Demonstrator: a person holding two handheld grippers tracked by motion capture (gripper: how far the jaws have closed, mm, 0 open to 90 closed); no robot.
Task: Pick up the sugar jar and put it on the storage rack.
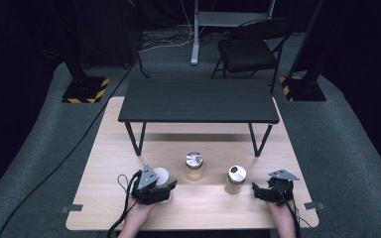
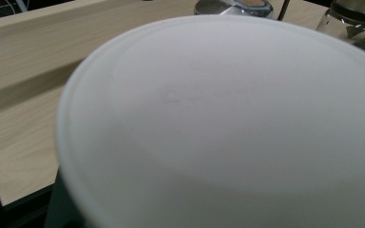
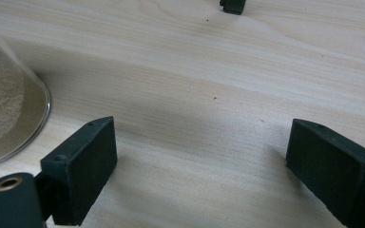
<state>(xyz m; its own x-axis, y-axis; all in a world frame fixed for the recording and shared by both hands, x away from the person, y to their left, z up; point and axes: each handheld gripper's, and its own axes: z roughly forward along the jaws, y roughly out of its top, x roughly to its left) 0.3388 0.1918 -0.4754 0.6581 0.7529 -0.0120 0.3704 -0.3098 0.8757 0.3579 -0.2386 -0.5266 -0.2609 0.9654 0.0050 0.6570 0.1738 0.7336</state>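
left gripper (image 1: 164, 190): clamped on the white-lidded jar (image 1: 161, 177), front-left of the desk (image 1: 104, 198); jaws themselves hidden under the lid, so the contact is read mostly from the high view
white-lidded jar: round, smooth matte white lid (image 2: 228, 123); body barely seen, material unclear (probably glass like the others)
right gripper (image 1: 259, 191): jaws apart, nothing between them, resting low over bare wood at front-right
right gripper fingers (image 3: 83, 166): black, blocky, rectangular pads
jars count: three in total, in a loose row; two with shiny metal lids
middle jar (image 1: 194, 166): clear glass, pale powdery fill, silver lid
right jar (image 1: 236, 179): same build, just beside the right gripper
right jar up close (image 3: 9, 118): curved clear wall, sandy grainy contents, round base touching the desk
desk: light wood, fine straight grain
black riser shelf (image 1: 198, 101): flat dark top, thin angled metal legs, stands on the back half of the desk
chair (image 1: 250, 47): one, black folding type, behind the desk
view difference: grain and powder texture show in the right gripper view; the high view gives the row layout
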